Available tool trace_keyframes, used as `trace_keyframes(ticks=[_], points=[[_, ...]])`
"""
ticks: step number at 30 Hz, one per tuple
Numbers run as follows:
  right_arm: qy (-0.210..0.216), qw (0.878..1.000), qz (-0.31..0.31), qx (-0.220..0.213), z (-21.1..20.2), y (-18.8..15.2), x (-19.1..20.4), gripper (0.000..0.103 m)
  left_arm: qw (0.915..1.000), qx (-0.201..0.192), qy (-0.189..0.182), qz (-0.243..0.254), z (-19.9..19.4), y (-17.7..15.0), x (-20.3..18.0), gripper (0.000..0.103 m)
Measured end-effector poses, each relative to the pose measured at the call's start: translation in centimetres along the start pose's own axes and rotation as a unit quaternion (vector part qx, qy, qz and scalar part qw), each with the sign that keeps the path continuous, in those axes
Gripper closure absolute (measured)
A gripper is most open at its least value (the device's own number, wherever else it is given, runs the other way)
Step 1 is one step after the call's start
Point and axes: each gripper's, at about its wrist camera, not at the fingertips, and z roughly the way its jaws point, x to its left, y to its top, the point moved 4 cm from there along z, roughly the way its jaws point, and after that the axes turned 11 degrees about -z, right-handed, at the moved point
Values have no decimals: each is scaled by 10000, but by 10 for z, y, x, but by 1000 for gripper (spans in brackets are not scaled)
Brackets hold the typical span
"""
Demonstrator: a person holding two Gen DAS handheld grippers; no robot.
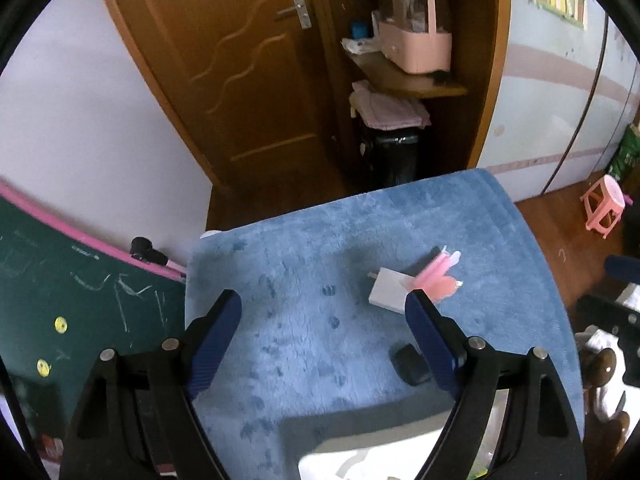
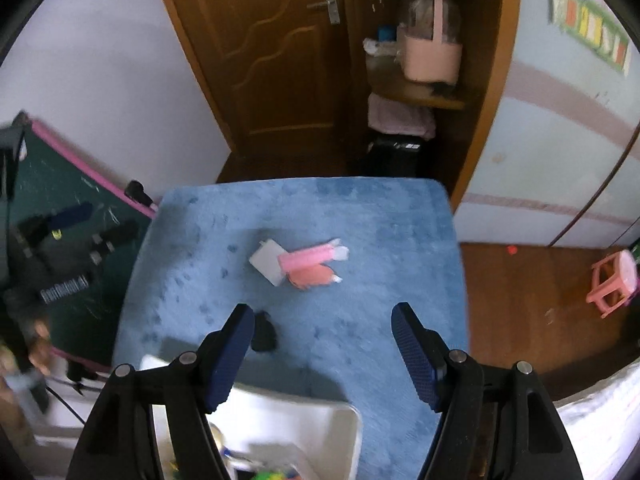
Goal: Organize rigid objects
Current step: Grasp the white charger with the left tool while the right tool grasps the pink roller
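While both grippers hang above the blue plush-covered tabletop (image 2: 360, 220), their jaws stand wide with nothing between them: the left gripper (image 1: 324, 312) and the right gripper (image 2: 322, 322) each show bare blue pads. Nearest, at the tabletop's close edge, sits a white bin (image 2: 320, 428) with blurred, colourful things inside. Just beyond the bin lies a small black object (image 2: 264, 334), too blurred to name. Farther from the bin, near the middle of the cloth, a white power adapter (image 2: 267, 262) lies flat, with a pink tube (image 2: 308, 258) and an orange-pink tube (image 2: 312, 276) touching its far side, side by side. Beyond the tabletop, past the bin's far side, stand a brown wooden door (image 2: 276, 60) and a shelf holding a pink basket (image 2: 432, 60). A pink stool (image 2: 612, 284) stands on the wooden floor, well apart.
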Motion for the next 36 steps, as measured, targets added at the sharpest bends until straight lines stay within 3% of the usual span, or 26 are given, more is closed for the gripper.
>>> trace_keyframes(ticks=[9,15,20,24,28,32,35,36], points=[[590,9907,952,777,105,44,-14,31,9971,648,-277,296,83,-3,-17,17],[761,9739,1624,1393,183,42,-25,31,9918,1101,-503,401,137,-18,-28,17],[881,9615,1963,1710,229,33,-30,34,9889,1251,-606,525,163,-29,-36,17],[969,9571,2007,1851,251,33,-25,41,9869,1350,-636,610,179,-35,-40,17],[997,9565,1936,1941,268,33,-16,41,9854,1446,-684,592,190,-40,-41,17],[761,9622,1734,1955,280,39,-10,42,9845,1485,-699,611,196,-43,-44,17],[720,9612,1649,2091,292,39,-6,61,9844,1478,-742,602,197,-44,-45,17],[747,9610,1635,2100,296,39,-5,63,9844,1479,-760,583,198,-43,-45,17]])
